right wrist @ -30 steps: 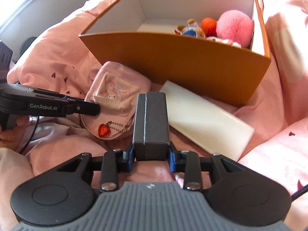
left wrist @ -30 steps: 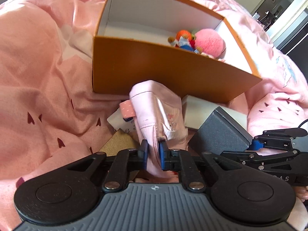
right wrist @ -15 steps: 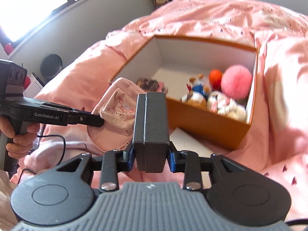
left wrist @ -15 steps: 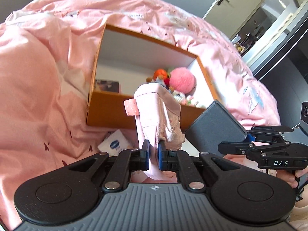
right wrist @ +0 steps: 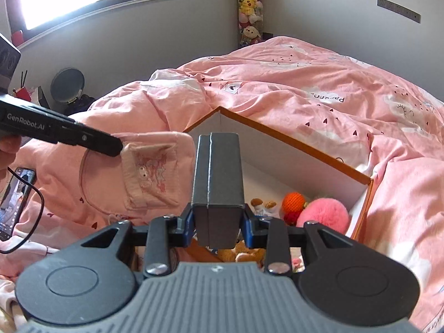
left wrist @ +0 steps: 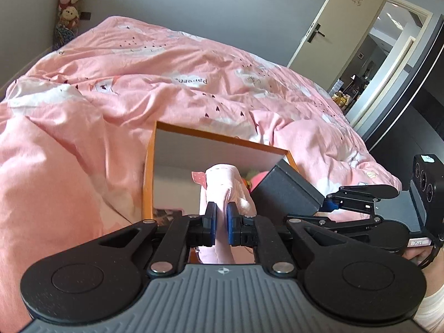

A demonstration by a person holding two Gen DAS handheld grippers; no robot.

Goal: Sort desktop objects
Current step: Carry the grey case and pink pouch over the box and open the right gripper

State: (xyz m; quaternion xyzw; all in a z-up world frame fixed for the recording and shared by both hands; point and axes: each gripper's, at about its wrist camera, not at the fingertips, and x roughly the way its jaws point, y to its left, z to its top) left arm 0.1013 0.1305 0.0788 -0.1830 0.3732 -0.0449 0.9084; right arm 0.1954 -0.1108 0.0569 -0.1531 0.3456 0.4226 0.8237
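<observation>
I am working two handheld grippers over a bed covered in a pink quilt. At the centre of both views sits an open orange box with white inner walls.

In the left wrist view, the left gripper fills the bottom of the frame. Its jaws are nearly closed, pinching a fold of a soft pink pouch, which stands up from them in front of the box opening. The right wrist view shows the same pouch at centre left, hanging clear of the quilt.

In the right wrist view, the right gripper sits bottom centre. Its jaws are narrowly apart, clamped on the two sides of a dark grey case that stands upright from them, over the near edge of the box. In the left wrist view that case appears at centre right, just beside the pouch.

Some sorting looks done: in the lower right of the box lie a pink pompom, an orange knitted ball and small plush toys. The pouch and the case are both lifted but neither is in the box yet. I judge that lowering and releasing them is what is left. Whether anything more waits on the quilt below, I cannot tell.

A phone lies at the far left edge of the right wrist view.
</observation>
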